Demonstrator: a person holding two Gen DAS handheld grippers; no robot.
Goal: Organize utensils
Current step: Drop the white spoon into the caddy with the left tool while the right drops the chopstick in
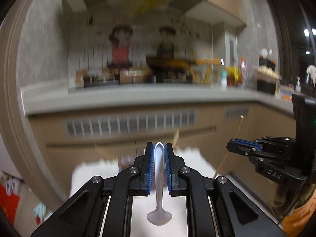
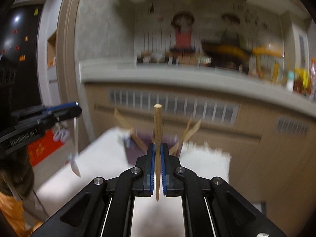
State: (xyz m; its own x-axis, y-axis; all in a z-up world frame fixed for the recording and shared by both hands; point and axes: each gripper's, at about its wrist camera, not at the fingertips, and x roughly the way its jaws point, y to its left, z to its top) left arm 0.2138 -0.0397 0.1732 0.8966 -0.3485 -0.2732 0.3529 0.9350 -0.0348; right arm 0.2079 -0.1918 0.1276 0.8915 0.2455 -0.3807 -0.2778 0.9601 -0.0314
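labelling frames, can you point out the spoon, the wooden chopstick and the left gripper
spoon [image 1: 159, 177], left wrist view, on its handle between the pads
wooden chopstick [image 2: 157, 122], right wrist view, on the shaft above the pads
left gripper [image 1: 159, 148], left wrist view, midway between its fingertips

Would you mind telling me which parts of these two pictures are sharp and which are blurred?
Left wrist view: the left claw and the plastic spoon it grips are sharp; the kitchen counter behind is streaked with motion blur and bowed by the fisheye. Right wrist view: the right claw and its wooden chopstick are crisp, the background smeared likewise.
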